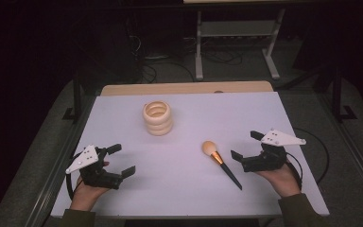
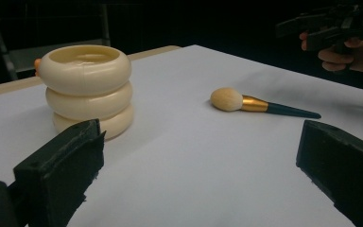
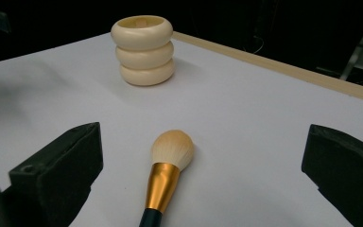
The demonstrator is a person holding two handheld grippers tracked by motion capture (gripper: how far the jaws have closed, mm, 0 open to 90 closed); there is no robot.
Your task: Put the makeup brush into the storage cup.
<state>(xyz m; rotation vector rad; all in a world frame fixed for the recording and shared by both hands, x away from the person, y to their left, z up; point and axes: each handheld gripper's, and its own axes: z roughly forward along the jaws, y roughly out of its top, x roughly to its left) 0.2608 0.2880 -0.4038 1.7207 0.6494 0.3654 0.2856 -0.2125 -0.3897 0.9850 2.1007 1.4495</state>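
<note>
A cream holder [image 1: 158, 118] shaped like three stacked rings stands upright at the back left of the white table [image 1: 179, 184]. A makeup brush [image 1: 220, 161] with a tan head, gold ferrule and dark handle lies flat at the middle right, head pointing away. My left gripper [image 1: 123, 160] rests open at the front left, empty, facing the holder [image 2: 87, 90] and the brush [image 2: 260, 104]. My right gripper [image 1: 245, 144] is open just right of the brush. In its own view the brush [image 3: 168, 175] lies between the wide jaws, untouched, and the holder [image 3: 142, 49] stands beyond.
A bare wooden strip [image 1: 184, 88] runs along the table's far edge. Beyond it stand a pale metal frame [image 1: 236, 38] and cables on a dark floor. The right hand and its gripper [image 2: 331, 23] show far off in the left gripper view.
</note>
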